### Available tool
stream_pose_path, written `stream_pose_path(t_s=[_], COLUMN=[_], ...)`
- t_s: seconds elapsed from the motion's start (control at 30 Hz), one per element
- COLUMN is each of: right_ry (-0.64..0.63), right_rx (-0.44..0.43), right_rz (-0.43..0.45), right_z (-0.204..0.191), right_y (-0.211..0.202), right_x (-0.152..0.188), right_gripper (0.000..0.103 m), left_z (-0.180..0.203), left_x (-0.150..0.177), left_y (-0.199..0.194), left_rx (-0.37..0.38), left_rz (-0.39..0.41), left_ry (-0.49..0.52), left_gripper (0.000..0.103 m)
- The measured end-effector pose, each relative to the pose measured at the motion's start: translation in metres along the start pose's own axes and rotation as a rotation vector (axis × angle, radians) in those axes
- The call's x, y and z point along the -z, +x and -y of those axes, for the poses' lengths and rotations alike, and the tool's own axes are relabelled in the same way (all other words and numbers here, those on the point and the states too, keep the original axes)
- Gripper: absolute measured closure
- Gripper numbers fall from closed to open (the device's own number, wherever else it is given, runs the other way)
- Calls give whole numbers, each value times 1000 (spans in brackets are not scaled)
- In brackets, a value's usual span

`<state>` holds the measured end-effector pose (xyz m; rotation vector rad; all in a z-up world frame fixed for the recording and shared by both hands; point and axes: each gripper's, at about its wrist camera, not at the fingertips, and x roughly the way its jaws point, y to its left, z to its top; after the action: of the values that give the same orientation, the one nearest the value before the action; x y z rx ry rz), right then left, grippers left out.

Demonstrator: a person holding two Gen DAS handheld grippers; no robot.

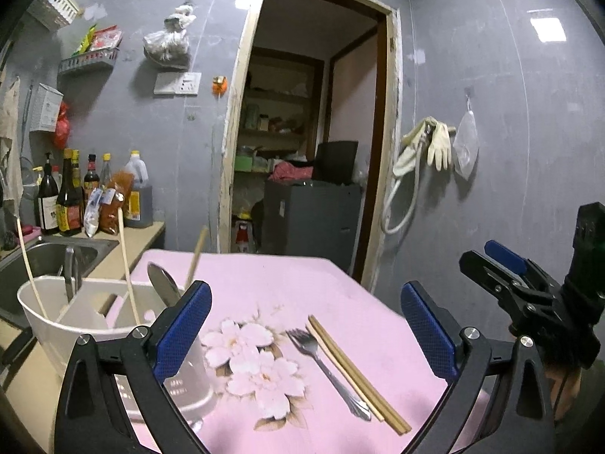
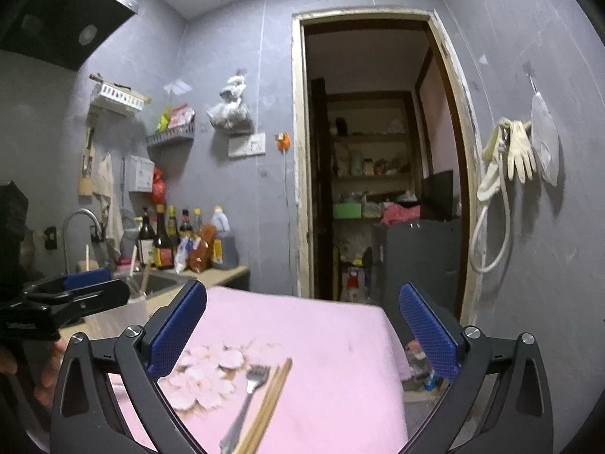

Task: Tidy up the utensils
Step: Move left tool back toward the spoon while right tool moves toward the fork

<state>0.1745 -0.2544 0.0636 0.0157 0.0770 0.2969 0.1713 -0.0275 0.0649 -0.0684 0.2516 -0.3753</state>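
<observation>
Lying side by side at lower centre on pink floral tabletop point(image 1: 264, 283): steel fork point(image 1: 325, 370) and wooden chopsticks point(image 1: 355, 370), awaiting white plastic utensil holder point(image 1: 49, 321) at left. Both left gripper point(image 1: 306, 336) and right gripper point(image 2: 302, 333) fingers spreading wide, pinching nothing.

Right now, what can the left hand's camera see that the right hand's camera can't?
Only the left wrist view shows inside the white utensil holder, with a spoon standing in it. Only the right wrist view shows the black range hood and the tap. Both show the fork beside the chopsticks on the pink cloth, plus the doorway and hanging gloves.
</observation>
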Motion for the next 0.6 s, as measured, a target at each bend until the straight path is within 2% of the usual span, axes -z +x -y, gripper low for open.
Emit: stream_pose_path(t_s=[0.47,0.53,0.6], right_ry=[21,23,26], right_rx=[-15,-21,-37], right_rz=[-235,-268,-312], right_z=[15,16,16], right_y=[31,35,41], right_x=[34,38,43], right_gripper=[0,3,12], left_z=[11,8,3], left_x=[40,44,47], left_y=[25,26,25], left_rx=[-31,-40,-47], left_rz=[-198,-228,-253], left_ry=[26,15,2], left_gripper=[5,5,5])
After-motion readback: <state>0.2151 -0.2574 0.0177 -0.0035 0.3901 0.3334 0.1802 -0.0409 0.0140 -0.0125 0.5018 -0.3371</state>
